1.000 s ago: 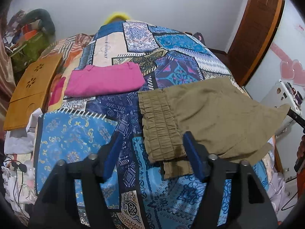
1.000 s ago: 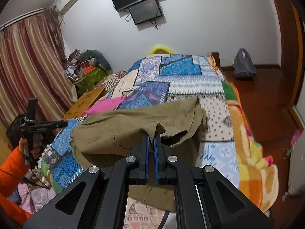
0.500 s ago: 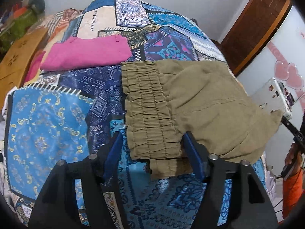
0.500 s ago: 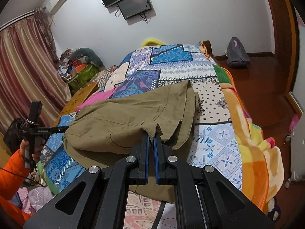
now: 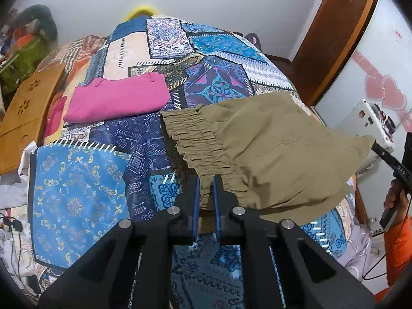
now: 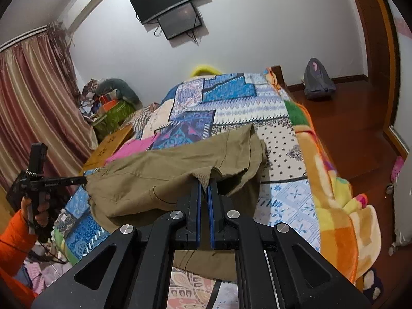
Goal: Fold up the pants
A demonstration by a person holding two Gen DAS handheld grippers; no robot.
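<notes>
Olive-khaki pants point(image 5: 260, 154) lie across the near end of the patchwork bedspread point(image 5: 77, 193), held up at two ends. My left gripper point(image 5: 206, 180) is shut on the gathered elastic waistband point(image 5: 195, 141) at its near corner. My right gripper point(image 6: 204, 184) is shut on a corner of the pants' fabric point(image 6: 167, 175) at the opposite end, lifting it off the bed. In the left wrist view the right gripper point(image 5: 381, 152) shows at the far right, at the raised corner. The left gripper point(image 6: 64, 180) shows at the left in the right wrist view.
A folded pink garment point(image 5: 116, 100) lies on the bed beyond the waistband. A wooden lap desk point(image 5: 23, 118) sits at the bed's left edge. A wooden door point(image 5: 334, 33) and white appliance point(image 5: 365, 121) stand at the right. A backpack point(image 6: 318, 79) sits on the floor.
My left gripper has closed on the waistband corner; it was open around it before. The right gripper stays shut on its corner of the pants.
</notes>
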